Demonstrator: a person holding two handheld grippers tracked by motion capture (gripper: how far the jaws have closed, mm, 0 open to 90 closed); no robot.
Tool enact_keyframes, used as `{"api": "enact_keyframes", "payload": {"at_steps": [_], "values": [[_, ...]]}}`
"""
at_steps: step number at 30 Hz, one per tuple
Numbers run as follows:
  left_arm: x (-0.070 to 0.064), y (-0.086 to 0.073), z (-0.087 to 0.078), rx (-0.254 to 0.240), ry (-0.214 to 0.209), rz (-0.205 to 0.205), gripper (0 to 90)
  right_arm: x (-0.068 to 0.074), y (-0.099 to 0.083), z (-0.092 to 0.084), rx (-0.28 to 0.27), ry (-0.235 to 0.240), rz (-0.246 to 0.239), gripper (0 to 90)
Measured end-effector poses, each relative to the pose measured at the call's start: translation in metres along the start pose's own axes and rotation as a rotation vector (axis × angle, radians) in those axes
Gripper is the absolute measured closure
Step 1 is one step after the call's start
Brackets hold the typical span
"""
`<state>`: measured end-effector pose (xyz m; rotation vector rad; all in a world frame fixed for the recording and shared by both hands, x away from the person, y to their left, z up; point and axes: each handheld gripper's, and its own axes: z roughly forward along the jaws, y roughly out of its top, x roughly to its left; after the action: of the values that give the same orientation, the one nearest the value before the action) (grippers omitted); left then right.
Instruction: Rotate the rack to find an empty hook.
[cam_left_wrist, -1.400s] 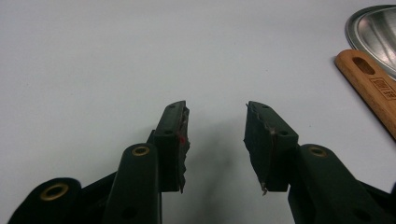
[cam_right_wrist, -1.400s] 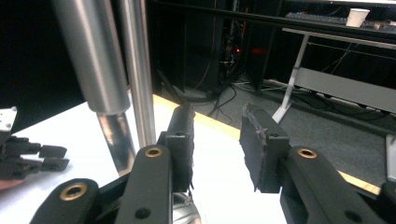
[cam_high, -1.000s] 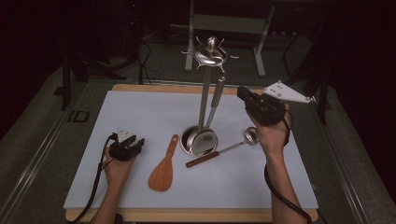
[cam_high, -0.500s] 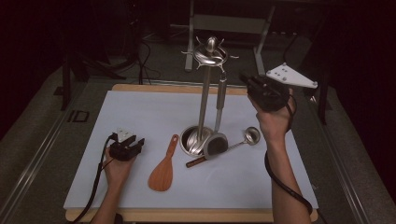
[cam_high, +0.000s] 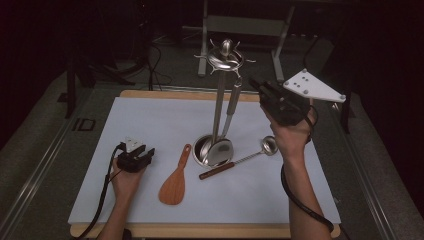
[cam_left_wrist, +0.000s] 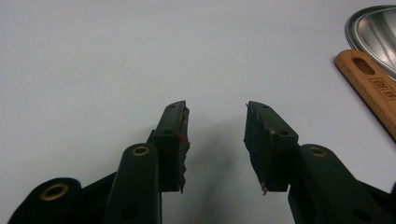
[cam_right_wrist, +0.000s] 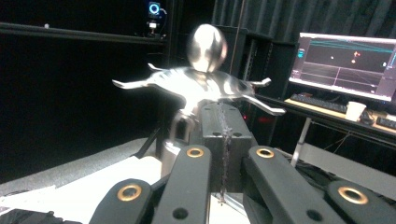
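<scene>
Utensil rack w/ right gripper beside its top, jaws together; left gripper jaws apart, empty.

Utensil stand blocks the mat's centre — left stretch open; ladle right.

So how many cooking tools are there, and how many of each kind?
Wooden rice paddle: 1
Ladle lying on the table: 1
Metal utensil hanging on the rack: 1
Metal rack: 1
Total: 4
</scene>
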<state>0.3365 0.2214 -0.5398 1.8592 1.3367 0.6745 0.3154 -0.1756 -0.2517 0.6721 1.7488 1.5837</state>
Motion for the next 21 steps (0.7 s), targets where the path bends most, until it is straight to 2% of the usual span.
{"api": "enact_keyframes", "payload": {"at_steps": [5,8,21], "values": [[0.0,0.0,0.0,-0.001,-0.001,-0.001,59.6,0.0078,0.007,0.0013,0.014,-0.001,-0.034,90.0],[0.0,0.0,-0.0001,0.0,-0.001,-0.001,59.6,0.0098,0.0075,0.0039,0.034,-0.019,-0.045,90.0],[0.0001,0.0,0.0,0.001,-0.001,-0.002,59.6,0.0097,0.0031,0.0078,0.043,-0.004,-0.034,90.0]]}}
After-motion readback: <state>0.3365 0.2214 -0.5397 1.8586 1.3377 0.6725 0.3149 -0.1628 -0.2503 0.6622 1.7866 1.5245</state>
